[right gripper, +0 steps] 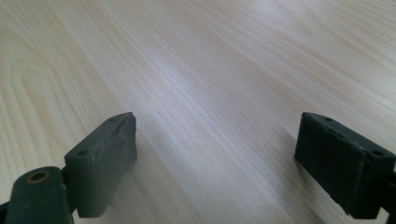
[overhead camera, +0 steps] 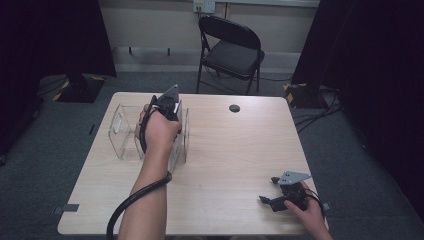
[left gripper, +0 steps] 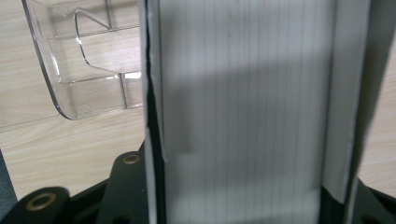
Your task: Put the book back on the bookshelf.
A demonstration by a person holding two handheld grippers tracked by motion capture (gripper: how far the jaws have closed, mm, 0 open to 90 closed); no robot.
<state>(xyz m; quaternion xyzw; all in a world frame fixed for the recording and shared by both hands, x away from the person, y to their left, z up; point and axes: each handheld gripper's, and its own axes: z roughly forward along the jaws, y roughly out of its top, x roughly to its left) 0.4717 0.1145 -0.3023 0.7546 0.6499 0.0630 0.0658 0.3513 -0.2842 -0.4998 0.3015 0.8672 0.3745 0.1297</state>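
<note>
At the clear holder (overhead camera: 122,132), left gripper (overhead camera: 167,107) clamps a white panel (left gripper: 243,112); right gripper (right gripper: 217,163) fingers wide, empty; no writing.

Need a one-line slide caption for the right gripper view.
Right gripper, jaws wide apart, poised over bare light-wood table.

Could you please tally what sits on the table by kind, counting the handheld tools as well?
Clear plastic bins: 1
White boxes: 1
Black discs: 1
Tools (left, right): 2
Total: 5
</note>
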